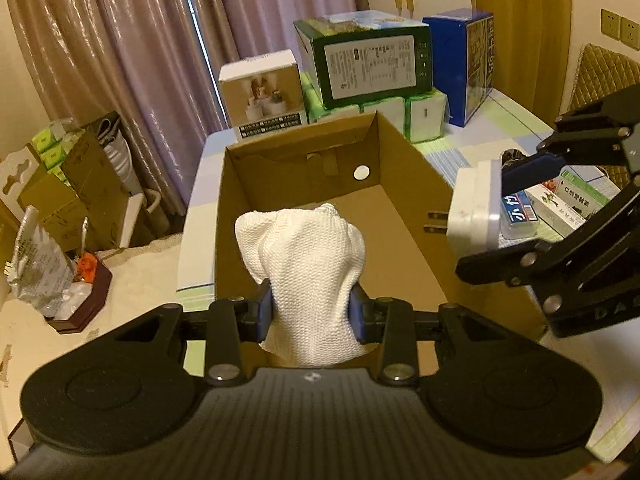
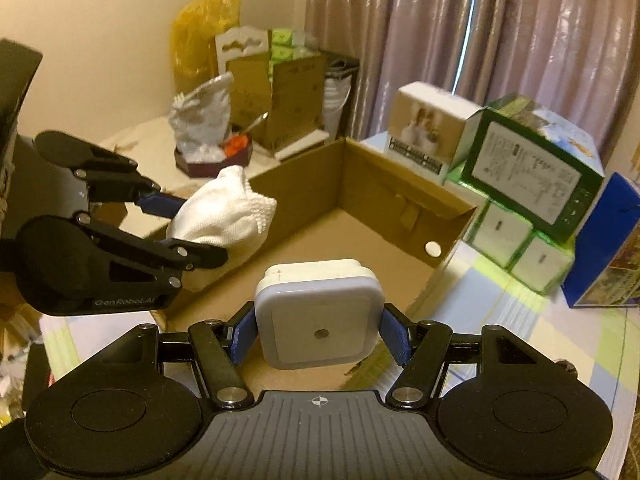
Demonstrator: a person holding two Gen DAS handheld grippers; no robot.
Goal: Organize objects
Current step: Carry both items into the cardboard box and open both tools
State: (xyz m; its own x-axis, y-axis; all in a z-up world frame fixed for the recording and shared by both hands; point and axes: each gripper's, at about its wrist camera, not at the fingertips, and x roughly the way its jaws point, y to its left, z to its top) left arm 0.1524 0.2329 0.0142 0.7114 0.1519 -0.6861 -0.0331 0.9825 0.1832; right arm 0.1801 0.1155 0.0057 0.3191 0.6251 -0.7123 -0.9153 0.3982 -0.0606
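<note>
Squarely between the blue pads of the left tongs (image 1: pixel 312 312) sits a white knitted cloth (image 1: pixel 304 264), bunched into a soft lump and pinched near its lower part, so that most of it bulges forward beyond the fingertips. It hangs over the near end of an open cardboard box (image 1: pixel 404 168), above the bare brown floor of the box rather than resting on it. The right tongs (image 2: pixel 320 332) are closed on a white square plug-in device (image 2: pixel 318 320), gripped by its 2 opposite sides; the left wrist view shows its 2 flat prongs pointing toward the box, with the device held just beside the box's right wall and above its rim. From the right wrist view the cloth (image 2: pixel 224 216) and the left tongs (image 2: pixel 188 228) sit at the box's left edge, well apart from the device. Inside the far wall of the box is a small round white disc (image 1: pixel 362 172). Behind the box stand a white carton (image 1: pixel 262 96), a green carton (image 1: pixel 368 60) on top of green-and-white tissue packs (image 1: pixel 426 114), and a blue carton (image 1: pixel 466 64). All of this rests on a pale checked surface (image 1: pixel 500 116), with pinkish curtains (image 1: pixel 132 40) beyond.
</note>
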